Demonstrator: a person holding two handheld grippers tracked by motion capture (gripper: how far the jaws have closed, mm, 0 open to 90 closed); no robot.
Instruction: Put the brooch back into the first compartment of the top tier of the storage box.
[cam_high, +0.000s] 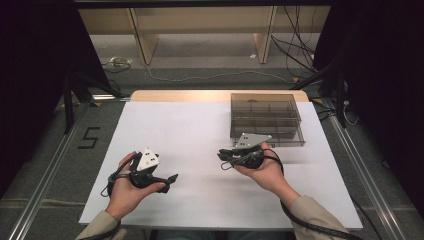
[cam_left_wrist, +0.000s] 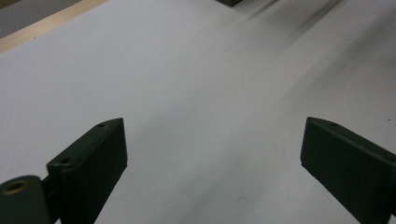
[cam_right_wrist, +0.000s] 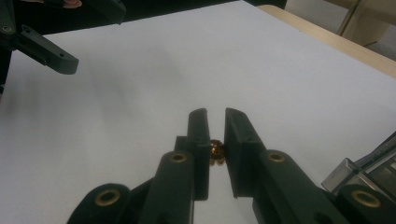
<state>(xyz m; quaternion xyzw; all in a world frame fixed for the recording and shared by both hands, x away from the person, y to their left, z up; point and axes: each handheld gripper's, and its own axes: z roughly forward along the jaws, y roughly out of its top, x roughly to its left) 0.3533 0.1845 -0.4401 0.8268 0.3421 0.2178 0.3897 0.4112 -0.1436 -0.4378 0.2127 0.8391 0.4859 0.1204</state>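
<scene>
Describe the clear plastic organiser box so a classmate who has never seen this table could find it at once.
Start at the white table and go to its far right corner. There sits the organiser box, just beyond the right gripper. It is smoky, see-through and split into compartments, unlike the bare white surface around it.

Two hands hold grippers over a white table. The left gripper points right, and the right gripper points left. A smoky clear box stands just behind the right one.
</scene>
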